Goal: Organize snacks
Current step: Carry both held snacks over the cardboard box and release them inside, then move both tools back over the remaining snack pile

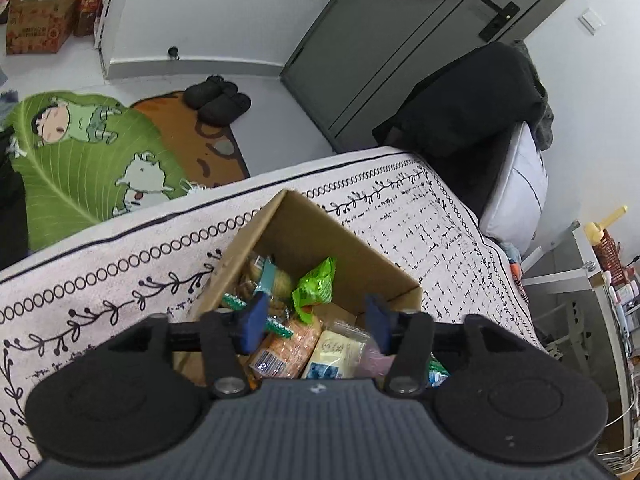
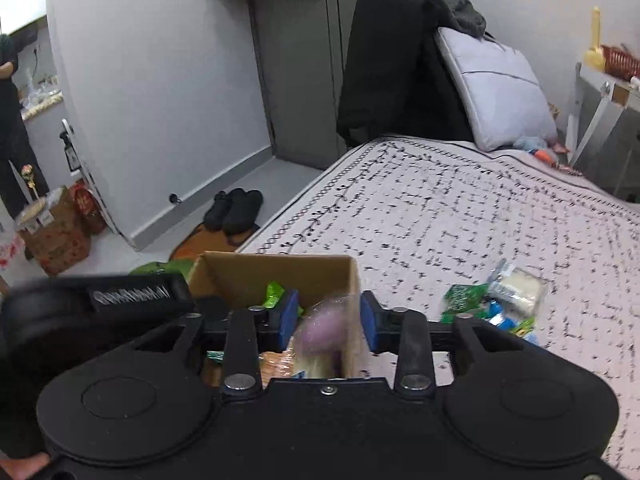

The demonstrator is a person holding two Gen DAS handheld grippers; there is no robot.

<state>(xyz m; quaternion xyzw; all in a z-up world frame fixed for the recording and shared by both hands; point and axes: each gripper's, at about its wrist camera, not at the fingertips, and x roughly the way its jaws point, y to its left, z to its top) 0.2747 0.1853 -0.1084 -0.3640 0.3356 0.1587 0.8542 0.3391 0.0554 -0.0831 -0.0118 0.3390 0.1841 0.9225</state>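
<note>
Below, both blue-padded claws, left claw and right claw, hang spread over the crinkly-packet-filled cardboard box.

Left gripper, black frame with two round side discs, ribbed grey centre plate, blue finger pads, silver pivot screws; right gripper, matching black discs, smooth black plate, single centre screw, blue pads.
</note>
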